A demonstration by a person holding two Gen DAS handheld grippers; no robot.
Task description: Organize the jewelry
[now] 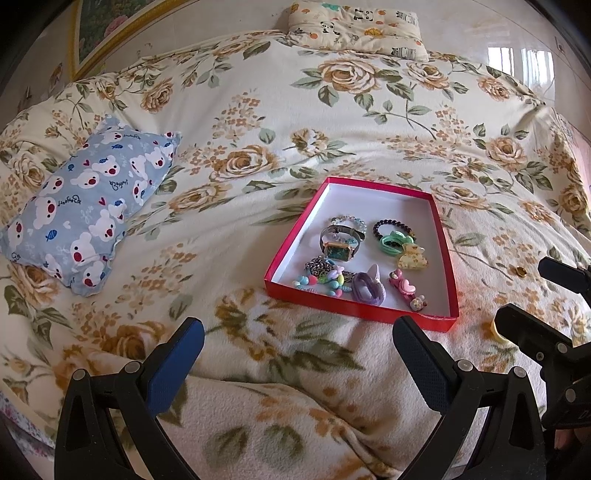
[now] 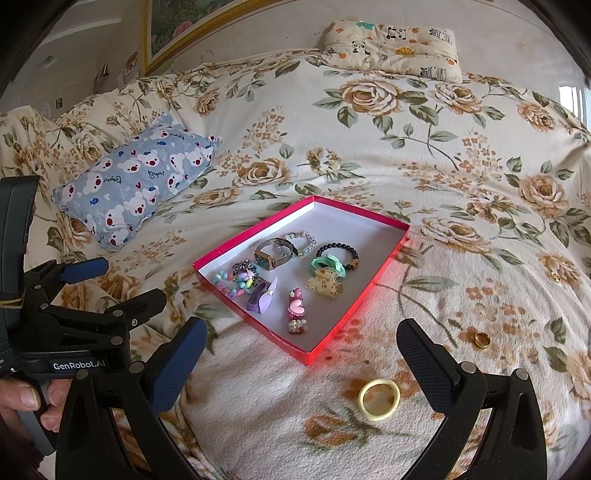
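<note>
A shallow red box (image 1: 436,321) (image 2: 258,325) with a white inside lies on the floral bedspread. It holds a watch (image 1: 338,249) (image 2: 271,256), bead bracelets (image 2: 340,249), hair clips (image 2: 323,282) and other trinkets. Outside the box lie a yellow hair tie (image 2: 378,398) (image 1: 496,332), a gold ring (image 2: 482,339) (image 1: 521,272) and a small gold piece (image 2: 556,277). My left gripper (image 1: 299,350) is open and empty, just before the box's near edge. My right gripper (image 2: 301,354) is open and empty, with the hair tie lying between its fingers' reach.
A blue bear-print pillow (image 1: 85,210) (image 2: 136,181) lies left of the box. A panda-print pillow (image 1: 354,29) (image 2: 391,48) sits at the far edge by the wall. A framed picture (image 2: 177,33) leans at the back left.
</note>
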